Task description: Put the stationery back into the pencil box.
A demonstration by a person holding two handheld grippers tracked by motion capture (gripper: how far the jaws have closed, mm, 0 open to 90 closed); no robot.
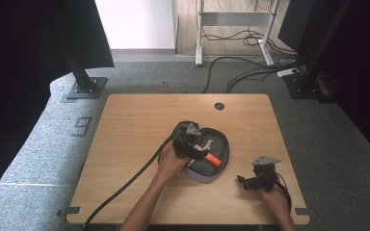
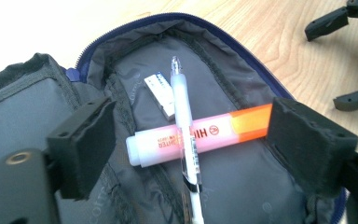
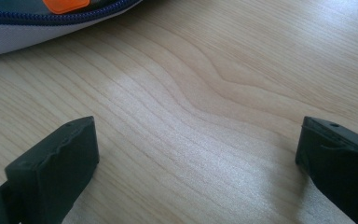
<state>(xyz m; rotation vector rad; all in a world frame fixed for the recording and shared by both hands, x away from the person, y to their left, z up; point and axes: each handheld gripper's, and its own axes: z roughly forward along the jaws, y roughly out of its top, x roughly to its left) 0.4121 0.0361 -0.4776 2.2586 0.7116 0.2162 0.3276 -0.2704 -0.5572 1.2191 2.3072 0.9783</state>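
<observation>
An open grey pencil case (image 1: 221, 162) with a blue zip lies on the wooden table (image 1: 139, 125). Inside it an orange and pink highlighter (image 2: 214, 135) lies crosswise, with a white pen (image 2: 181, 100) on top of it and a small white eraser-like piece (image 2: 161, 93) beside it. My left gripper (image 2: 193, 140) hangs over the case with its jaws wide apart. The highlighter lies between them, and its pale end is clear of the pad on that side. My right gripper (image 1: 243, 182) stands open just above bare table (image 3: 214, 70), to the right of the case (image 3: 37, 28).
The left gripper's black cable (image 1: 125, 185) trails to the table's front edge. A round cable hole (image 1: 219, 106) sits near the far edge. Black stands (image 1: 84, 84) and floor cables (image 1: 250, 72) lie beyond the table.
</observation>
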